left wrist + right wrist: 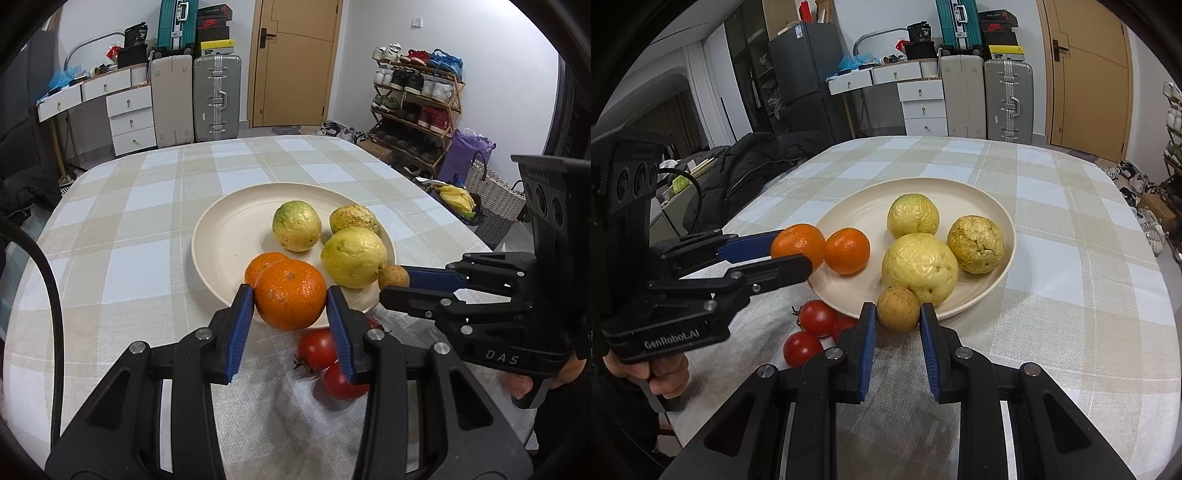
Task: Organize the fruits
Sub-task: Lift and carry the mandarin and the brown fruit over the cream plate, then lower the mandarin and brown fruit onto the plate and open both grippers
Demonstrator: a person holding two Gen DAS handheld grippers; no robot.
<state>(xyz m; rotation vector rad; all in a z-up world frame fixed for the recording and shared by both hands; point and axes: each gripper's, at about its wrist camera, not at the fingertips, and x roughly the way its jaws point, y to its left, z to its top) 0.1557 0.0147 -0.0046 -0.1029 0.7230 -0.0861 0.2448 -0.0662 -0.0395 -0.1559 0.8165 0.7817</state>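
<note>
1. An orange (290, 297) is clamped between the left gripper (290, 301) pads at the plate (221, 236) edge; a small brown fruit (898, 308) is pinched by the right gripper (898, 314).
2. Tomatoes (816, 317) are partly hidden behind the fingers; a second orange (847, 251) and three yellow-green fruits (919, 267) are seen on the plate.
3. A checked tablecloth (129, 229) covers the table; suitcases (217, 98) and a door (293, 62) are seen beyond.

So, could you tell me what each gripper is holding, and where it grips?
The left gripper clamps an orange across its sides at the plate's rim. The right gripper pinches a small brown fruit by its sides.
</note>
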